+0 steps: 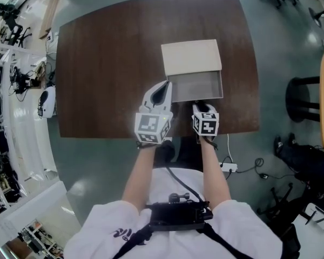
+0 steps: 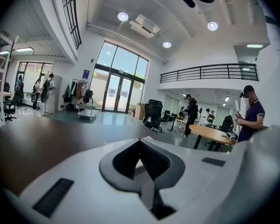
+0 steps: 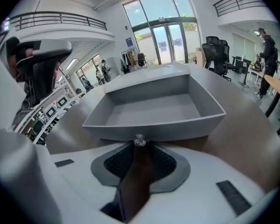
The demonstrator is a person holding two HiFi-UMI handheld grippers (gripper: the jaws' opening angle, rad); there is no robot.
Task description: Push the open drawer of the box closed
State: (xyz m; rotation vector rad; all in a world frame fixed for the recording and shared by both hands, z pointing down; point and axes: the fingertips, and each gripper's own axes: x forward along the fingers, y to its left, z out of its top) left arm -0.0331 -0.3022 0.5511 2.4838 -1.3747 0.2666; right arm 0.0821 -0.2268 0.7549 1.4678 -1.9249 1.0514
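Note:
A beige box [image 1: 190, 57] stands on the dark brown table [image 1: 108, 63], with its grey drawer [image 1: 222, 85] pulled out toward me and holding nothing. My right gripper [image 1: 201, 106] sits at the drawer's front wall [image 3: 154, 129]. Its jaws stand open, and the small clear knob [image 3: 139, 139] is right at their tips, untouched by the pads. My left gripper [image 1: 164, 85] hovers beside the drawer's left front corner, fingertips together and nothing in them. In the left gripper view that gripper [image 2: 140, 143] points up across the table into the room; no box shows there.
The table's near edge [image 1: 151, 135] runs just under both grippers. A black stool [image 1: 305, 99] stands right of the table, and a power strip [image 1: 229, 167] lies on the floor. White shelving [image 1: 21, 90] lines the left. People [image 2: 249, 113] and office chairs [image 2: 154, 113] stand far off.

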